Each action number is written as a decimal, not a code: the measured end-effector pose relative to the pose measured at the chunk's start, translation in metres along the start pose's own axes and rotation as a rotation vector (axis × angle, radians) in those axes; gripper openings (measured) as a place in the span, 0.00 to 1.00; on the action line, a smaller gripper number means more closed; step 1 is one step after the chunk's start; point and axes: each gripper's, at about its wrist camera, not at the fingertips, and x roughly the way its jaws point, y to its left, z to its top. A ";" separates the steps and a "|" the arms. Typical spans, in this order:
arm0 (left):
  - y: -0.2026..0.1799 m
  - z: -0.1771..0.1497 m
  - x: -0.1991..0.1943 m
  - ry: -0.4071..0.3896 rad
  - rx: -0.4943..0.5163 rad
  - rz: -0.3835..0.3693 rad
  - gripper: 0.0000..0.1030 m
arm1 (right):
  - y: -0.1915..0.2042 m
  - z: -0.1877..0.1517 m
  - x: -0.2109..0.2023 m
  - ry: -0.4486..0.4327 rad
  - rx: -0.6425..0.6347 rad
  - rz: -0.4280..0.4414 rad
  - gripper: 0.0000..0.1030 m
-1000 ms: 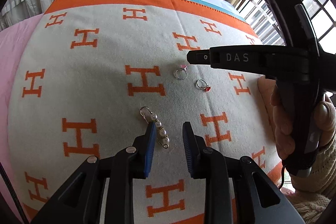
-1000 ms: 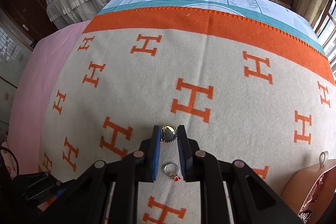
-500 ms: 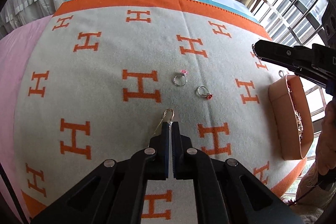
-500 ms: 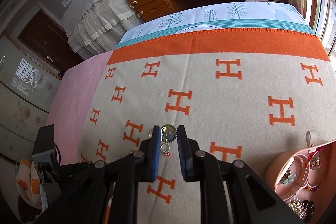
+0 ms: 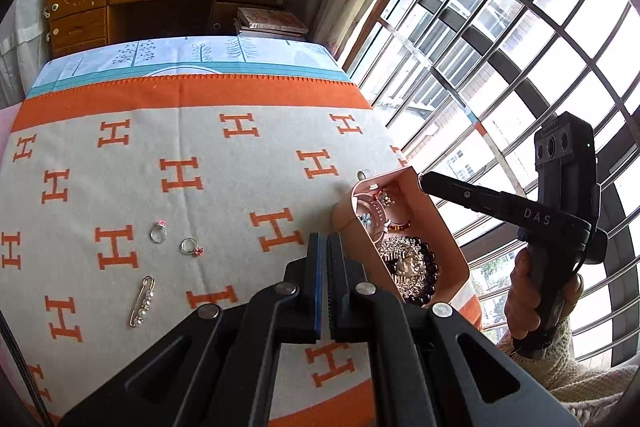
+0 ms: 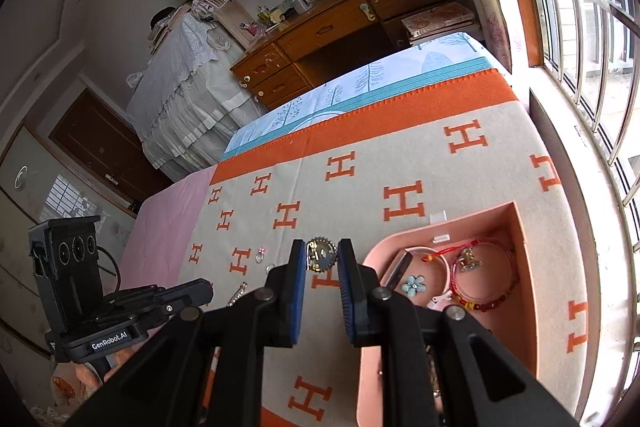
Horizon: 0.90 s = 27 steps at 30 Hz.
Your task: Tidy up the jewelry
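My left gripper (image 5: pixel 323 239) is shut with nothing between its pads, above the blanket just left of the open pink jewelry box (image 5: pixel 448 235). The pearl safety pin (image 5: pixel 142 301) lies on the blanket at lower left. Beyond it lie a pink-stone ring (image 5: pixel 159 231) and a red-stone ring (image 5: pixel 190 247). My right gripper (image 6: pixel 321 253) is shut on a round gold brooch (image 6: pixel 321 255) with a toothed edge, held above the blanket next to the left side of the box (image 6: pixel 480 213). The left wrist view shows the right gripper (image 5: pixel 422 181) over the box's far corner.
The box holds a red cord bracelet (image 6: pixel 480 267), a blue flower (image 6: pixel 414 283) and a dark bead bracelet (image 5: pixel 428 267). It sits by the bed's right edge under a barred window (image 5: pixel 520 47). A wooden desk (image 5: pixel 160 3) stands beyond the bed.
My left gripper shut, rose and swung right toward the box, while the pearl pin stayed on the blanket. My right gripper carried the brooch right, up to the box.
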 end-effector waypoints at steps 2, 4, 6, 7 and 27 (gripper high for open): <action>-0.019 0.005 0.006 0.013 0.028 -0.007 0.00 | -0.018 -0.007 -0.007 0.012 0.026 -0.030 0.15; -0.037 0.010 0.018 0.033 0.058 0.000 0.00 | -0.034 -0.015 -0.009 0.038 0.051 -0.062 0.16; -0.051 0.008 0.032 0.049 0.089 0.012 0.00 | -0.046 -0.021 -0.007 0.068 0.070 -0.081 0.17; -0.057 0.007 0.037 0.052 0.102 0.025 0.01 | -0.051 -0.024 -0.007 0.076 0.075 -0.096 0.17; 0.075 -0.052 0.001 0.029 -0.021 0.437 0.54 | -0.026 -0.050 -0.006 0.026 -0.039 -0.052 0.41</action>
